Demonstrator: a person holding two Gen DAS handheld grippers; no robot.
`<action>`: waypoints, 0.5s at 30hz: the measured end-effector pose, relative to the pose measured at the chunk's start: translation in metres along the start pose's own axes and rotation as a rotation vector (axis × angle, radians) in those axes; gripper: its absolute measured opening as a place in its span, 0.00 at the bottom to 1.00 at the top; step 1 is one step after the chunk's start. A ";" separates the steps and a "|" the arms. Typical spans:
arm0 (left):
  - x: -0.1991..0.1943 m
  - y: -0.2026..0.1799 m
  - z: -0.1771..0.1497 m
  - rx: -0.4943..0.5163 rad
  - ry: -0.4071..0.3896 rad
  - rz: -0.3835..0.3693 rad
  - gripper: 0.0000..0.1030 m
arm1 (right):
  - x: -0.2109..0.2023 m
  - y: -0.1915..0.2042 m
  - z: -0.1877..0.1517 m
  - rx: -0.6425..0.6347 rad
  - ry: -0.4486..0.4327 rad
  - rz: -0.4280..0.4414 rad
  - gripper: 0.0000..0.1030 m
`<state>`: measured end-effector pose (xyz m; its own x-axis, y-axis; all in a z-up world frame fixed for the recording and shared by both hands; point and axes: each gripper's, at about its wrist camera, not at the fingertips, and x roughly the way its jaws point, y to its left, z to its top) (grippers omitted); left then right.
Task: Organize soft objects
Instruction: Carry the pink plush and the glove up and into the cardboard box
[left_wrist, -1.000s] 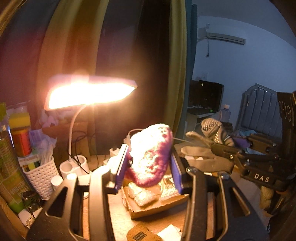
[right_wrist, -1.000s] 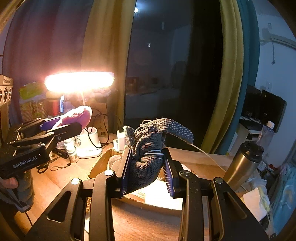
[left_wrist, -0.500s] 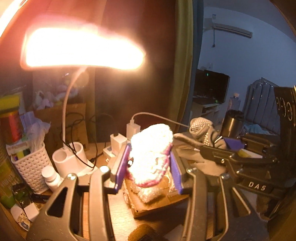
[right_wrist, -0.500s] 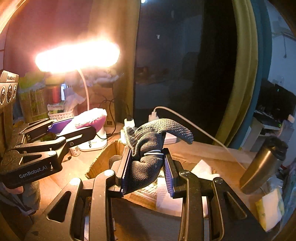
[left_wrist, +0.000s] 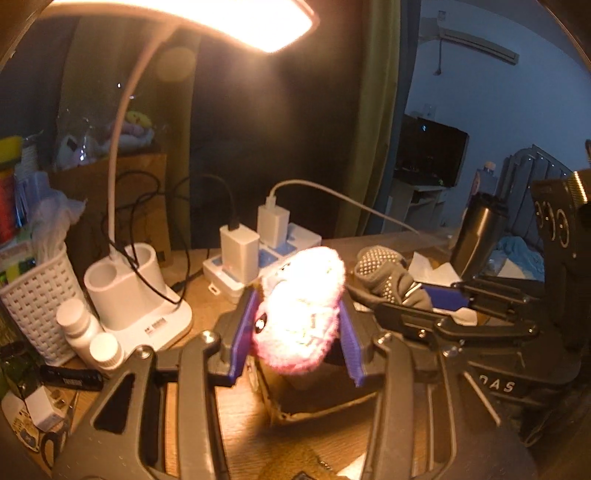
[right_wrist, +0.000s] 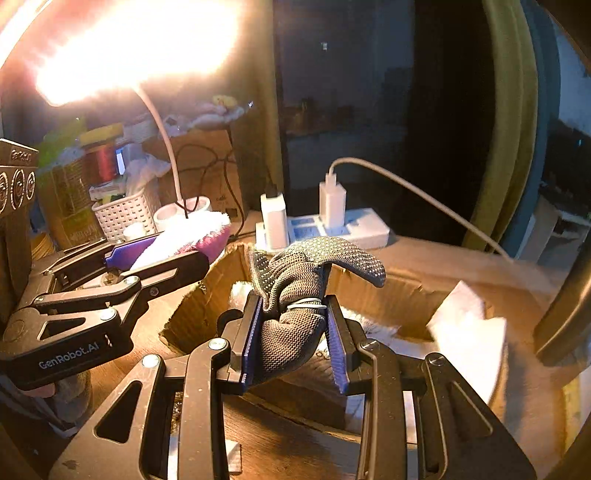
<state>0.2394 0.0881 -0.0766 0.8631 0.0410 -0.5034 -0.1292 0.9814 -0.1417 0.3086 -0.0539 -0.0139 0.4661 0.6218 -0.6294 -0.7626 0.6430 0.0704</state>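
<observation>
- Left wrist view: left gripper (left_wrist: 295, 332) clamped on a pink fluffy toy (left_wrist: 301, 314), held above the cardboard box (left_wrist: 314, 402).
- Right gripper (right_wrist: 293, 332) closed on a grey glove (right_wrist: 295, 317) (cuff pinched), over the same box, apparently for dropping in.
- Desk lamp (left_wrist: 184, 22) glares overhead.

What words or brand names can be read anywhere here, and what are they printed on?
"GenRobot.AI": on the black body of the left gripper, seen from the right wrist camera.
"DAS": on the body of the right gripper, seen from the left wrist camera; the first letter is partly cut off.
Print on the lamp base, and on the jars and packets behind the white basket, is too blurred to read.
</observation>
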 end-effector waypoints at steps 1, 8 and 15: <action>0.002 0.001 -0.001 -0.001 0.005 -0.002 0.42 | 0.004 -0.002 -0.002 0.005 0.009 0.003 0.34; 0.013 -0.001 -0.009 0.000 0.040 -0.012 0.43 | 0.029 -0.004 -0.009 0.029 0.079 0.021 0.34; 0.019 -0.001 -0.012 -0.001 0.059 -0.004 0.43 | 0.038 -0.004 -0.015 0.062 0.114 0.064 0.43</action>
<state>0.2500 0.0853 -0.0958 0.8333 0.0263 -0.5522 -0.1266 0.9814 -0.1444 0.3232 -0.0396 -0.0496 0.3606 0.6095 -0.7060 -0.7581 0.6325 0.1588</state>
